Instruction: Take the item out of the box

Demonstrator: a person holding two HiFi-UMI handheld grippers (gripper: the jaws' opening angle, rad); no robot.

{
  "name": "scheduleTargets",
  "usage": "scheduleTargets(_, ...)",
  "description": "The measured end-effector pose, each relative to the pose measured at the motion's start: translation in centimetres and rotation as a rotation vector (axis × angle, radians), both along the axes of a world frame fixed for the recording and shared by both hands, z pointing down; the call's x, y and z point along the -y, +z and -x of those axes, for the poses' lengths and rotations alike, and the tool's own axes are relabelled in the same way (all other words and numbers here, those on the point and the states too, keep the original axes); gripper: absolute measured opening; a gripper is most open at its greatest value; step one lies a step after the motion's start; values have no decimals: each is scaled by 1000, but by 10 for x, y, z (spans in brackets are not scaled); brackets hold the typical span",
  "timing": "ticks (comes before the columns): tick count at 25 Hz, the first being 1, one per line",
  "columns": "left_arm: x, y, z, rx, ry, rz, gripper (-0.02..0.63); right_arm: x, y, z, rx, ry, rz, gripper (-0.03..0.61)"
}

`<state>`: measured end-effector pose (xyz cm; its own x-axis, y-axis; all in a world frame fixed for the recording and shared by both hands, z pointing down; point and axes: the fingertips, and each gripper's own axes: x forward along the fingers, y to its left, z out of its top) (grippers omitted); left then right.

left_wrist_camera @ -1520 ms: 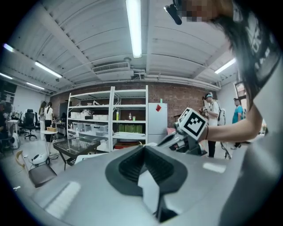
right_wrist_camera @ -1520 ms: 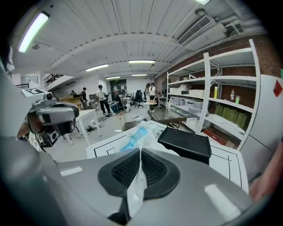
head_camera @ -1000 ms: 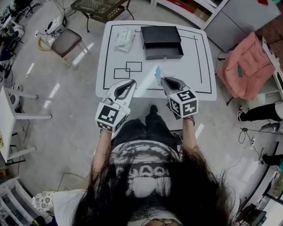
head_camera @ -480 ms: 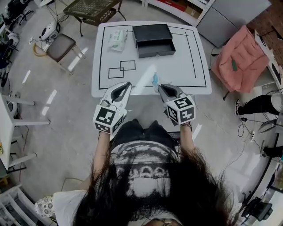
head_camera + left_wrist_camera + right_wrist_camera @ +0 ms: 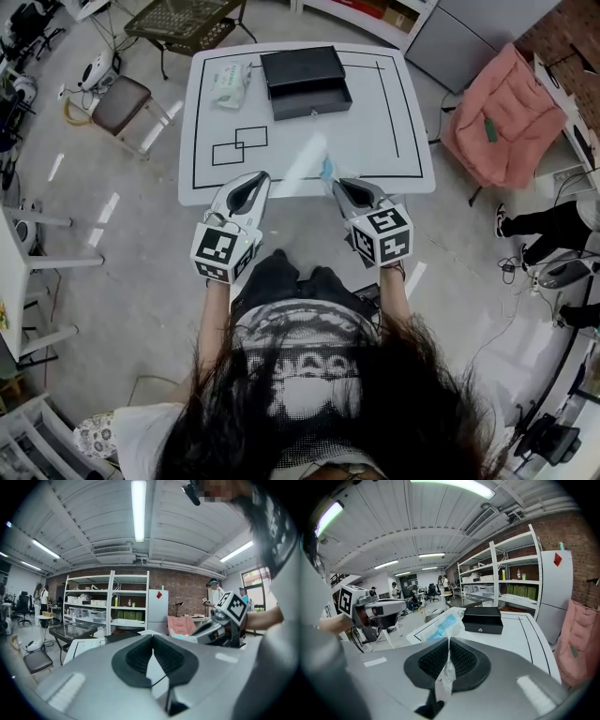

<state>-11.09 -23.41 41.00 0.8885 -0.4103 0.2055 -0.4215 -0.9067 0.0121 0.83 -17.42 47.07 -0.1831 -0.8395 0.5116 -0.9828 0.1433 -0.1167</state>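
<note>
A black box (image 5: pixel 306 81) lies on the far half of the white table (image 5: pixel 394 141); the right gripper view shows the black box (image 5: pixel 483 619) closed, beyond the jaws. My right gripper (image 5: pixel 334 183) is held over the table's near edge and is shut on a small clear packet with blue print (image 5: pixel 442 626), which sticks up past the pads; in the head view the packet (image 5: pixel 327 169) shows at the tip. Left of it, my left gripper (image 5: pixel 255 180) hangs over the near edge, shut, with nothing between its pads (image 5: pixel 152 658).
A white wipes pack (image 5: pixel 229 82) lies at the table's far left. Black taped rectangles (image 5: pixel 235 147) mark the left side. A chair (image 5: pixel 120 98) stands left of the table, a pink cloth (image 5: pixel 494 122) to the right, and shelving (image 5: pixel 506 583) beyond.
The head view has shifted: table and box appear further left and up. Both grippers keep their hold and places at the table's near edge, drawn slightly back.
</note>
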Motion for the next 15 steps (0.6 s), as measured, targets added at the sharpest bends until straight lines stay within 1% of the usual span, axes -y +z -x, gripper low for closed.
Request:
scheduleTargets(10, -39, 4, -37, 25, -11, -6, 0, -36, 1, -40, 21, 5, -18, 14)
scheduleTargets(15, -54, 5, -52, 35, -8, -9, 0, -48, 2, -54, 30, 1, -25, 14)
